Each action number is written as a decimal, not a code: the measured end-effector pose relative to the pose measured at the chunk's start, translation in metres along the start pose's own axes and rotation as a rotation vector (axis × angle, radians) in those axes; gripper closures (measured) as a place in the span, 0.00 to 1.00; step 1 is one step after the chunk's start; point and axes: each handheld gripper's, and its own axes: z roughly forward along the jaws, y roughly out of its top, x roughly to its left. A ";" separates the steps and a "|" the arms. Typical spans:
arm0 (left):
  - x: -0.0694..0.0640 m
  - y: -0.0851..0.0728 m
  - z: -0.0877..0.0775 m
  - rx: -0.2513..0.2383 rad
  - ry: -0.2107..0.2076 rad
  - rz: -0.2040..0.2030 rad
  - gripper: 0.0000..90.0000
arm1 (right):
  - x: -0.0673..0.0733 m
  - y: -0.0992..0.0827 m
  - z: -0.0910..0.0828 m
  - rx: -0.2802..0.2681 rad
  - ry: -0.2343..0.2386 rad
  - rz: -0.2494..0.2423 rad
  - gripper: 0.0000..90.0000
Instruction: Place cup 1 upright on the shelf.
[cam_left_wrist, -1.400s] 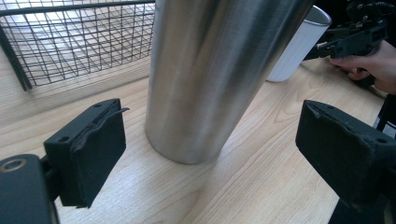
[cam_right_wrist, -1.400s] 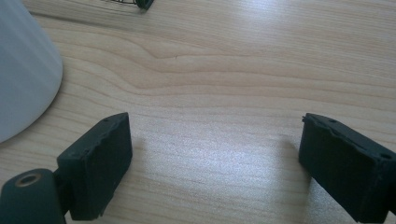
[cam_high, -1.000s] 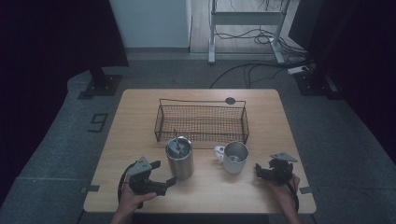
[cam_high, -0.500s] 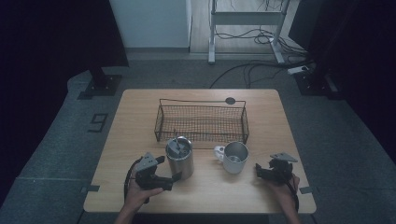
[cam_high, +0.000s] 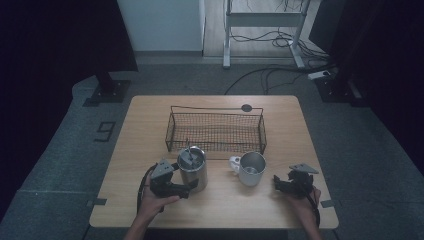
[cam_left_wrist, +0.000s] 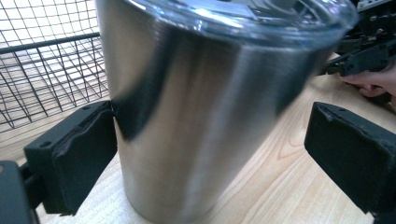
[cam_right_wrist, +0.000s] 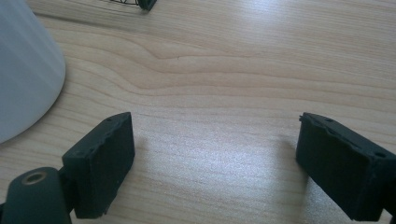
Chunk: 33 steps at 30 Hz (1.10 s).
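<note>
Advanced toward the steel tumbler (cam_left_wrist: 205, 116) since a second ago: left gripper (cam_high: 176, 186), jaws spread wide and now straddling the body. One jaw touching or nearly touching the wall in the left gripper view; the other apart from it. Not yet clamped. Probably a grasp about to close.

Tumbler upright on the table (cam_high: 150, 125), lid on, just before the wire basket (cam_high: 216, 131). Position unchanged from the earlier frames.

Right gripper (cam_high: 285, 185) unmoved near the right edge, jaws wide, nothing held. Steel mug (cam_high: 251, 169) beside it, not touched.
</note>
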 end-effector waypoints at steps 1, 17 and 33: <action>0.001 0.001 0.001 0.000 0.002 -0.003 0.03 | 0.000 0.000 0.000 0.000 0.000 0.001 0.13; 0.002 0.009 0.024 -0.011 0.028 0.011 0.00 | 0.000 0.000 0.000 -0.002 0.000 -0.002 0.13; -0.003 0.008 0.025 -0.029 0.068 0.093 0.04 | 0.000 0.000 0.000 -0.003 0.001 -0.003 0.14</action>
